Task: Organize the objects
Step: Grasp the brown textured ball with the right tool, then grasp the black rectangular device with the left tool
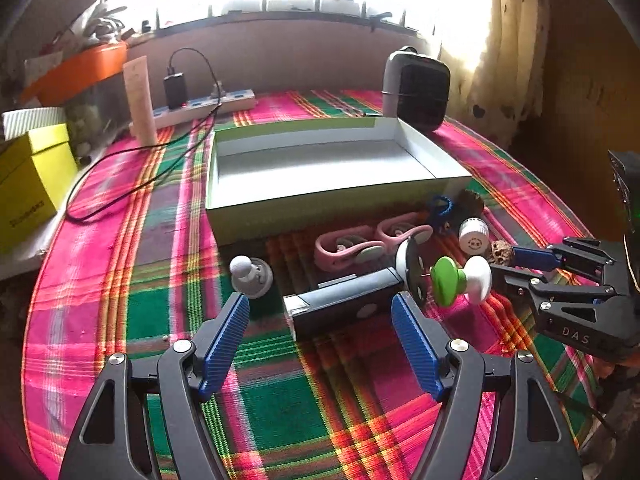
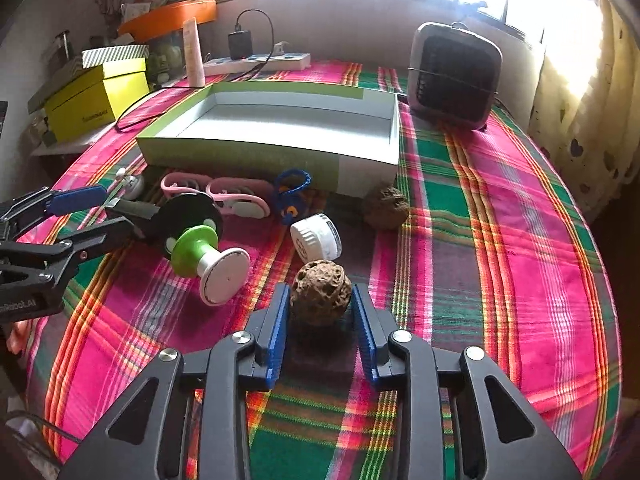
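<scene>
A brown walnut (image 2: 321, 298) on the plaid cloth (image 2: 500, 240) is clamped by the right gripper (image 2: 320, 320), near the white box (image 2: 280, 120). The left gripper (image 1: 320, 344) is spread wide, nothing held.

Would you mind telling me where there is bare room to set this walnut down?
The shallow box is empty inside. Bare cloth also lies right of the walnut, stretching up to the fan. It is crowded in front of the box, around the white cap, pink clips and green spool.
</scene>
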### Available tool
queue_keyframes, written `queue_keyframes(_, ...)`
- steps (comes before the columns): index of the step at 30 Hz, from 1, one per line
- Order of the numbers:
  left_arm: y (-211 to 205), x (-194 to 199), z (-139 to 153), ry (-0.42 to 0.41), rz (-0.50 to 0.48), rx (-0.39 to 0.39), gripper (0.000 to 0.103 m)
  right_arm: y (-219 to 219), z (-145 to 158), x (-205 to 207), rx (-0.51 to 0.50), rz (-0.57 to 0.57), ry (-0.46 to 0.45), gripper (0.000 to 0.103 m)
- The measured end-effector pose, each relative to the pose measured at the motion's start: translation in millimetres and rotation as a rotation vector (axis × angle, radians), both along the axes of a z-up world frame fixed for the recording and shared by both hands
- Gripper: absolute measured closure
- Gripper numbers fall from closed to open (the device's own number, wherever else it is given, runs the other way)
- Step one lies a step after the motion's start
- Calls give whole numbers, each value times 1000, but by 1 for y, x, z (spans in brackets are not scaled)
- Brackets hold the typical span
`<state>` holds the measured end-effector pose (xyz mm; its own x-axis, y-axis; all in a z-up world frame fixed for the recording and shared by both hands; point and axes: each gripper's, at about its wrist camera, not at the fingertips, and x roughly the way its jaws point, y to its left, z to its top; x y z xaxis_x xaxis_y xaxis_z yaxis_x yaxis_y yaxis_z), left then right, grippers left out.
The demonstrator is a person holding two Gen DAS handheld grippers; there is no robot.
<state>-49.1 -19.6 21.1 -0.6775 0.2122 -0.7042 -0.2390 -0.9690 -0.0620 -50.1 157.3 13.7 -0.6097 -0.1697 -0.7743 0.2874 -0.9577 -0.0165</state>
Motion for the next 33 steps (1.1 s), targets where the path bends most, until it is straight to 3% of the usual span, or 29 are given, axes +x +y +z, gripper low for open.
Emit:
queue_keyframes(14, 13, 7, -3, -36, -65, 52, 29, 9, 1, 7, -18, -33, -1, 70)
queue_keyframes(21, 6, 0, 0, 2, -36, -22, 29, 10, 1, 11, -27, -38, -3, 70)
queue_keyframes(30, 14, -15, -6, -32, -111, -56, 30, 11, 0, 11, -33, -40, -6, 70)
queue_keyframes(33, 17, -17, -9, -51, -117, -58, 40, 10, 1, 11, -33, -41, -6, 70)
